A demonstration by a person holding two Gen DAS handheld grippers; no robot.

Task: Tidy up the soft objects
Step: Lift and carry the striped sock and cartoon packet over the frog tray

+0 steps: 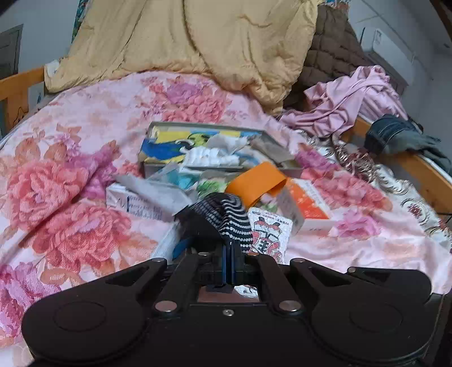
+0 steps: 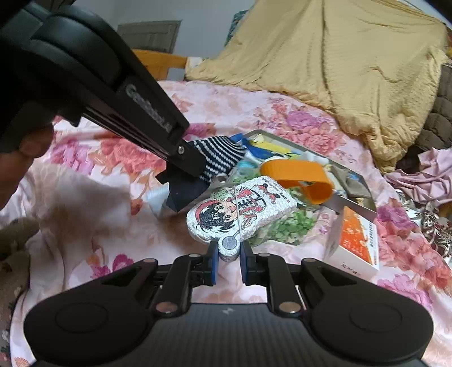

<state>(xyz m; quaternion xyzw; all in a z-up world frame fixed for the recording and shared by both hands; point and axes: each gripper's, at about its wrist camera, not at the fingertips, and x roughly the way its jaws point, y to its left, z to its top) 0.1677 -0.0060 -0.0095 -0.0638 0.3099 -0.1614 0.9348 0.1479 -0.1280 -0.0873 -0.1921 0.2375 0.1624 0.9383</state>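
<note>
Striped sock hanging pinched in the left gripper above the tin; right gripper clamping the cartoon sponge by its bottom tab. Risk: sponge tearing free at that narrow hold, sock snagging the orange band

a bed fills the room's middle, spread with a pink floral cover. its wooden frame shows orange-brown along the right edge and again at the far left corner. a mustard-yellow quilt is heaped high against the far edge, with a brown quilted blanket beside it toward the far right corner. the walls behind are pale grey-white. a white unit, possibly an air conditioner, sits on the right wall. a grey framed panel, door or window i cannot tell, stands in the far wall. the light is soft and even, like daylight.
</note>
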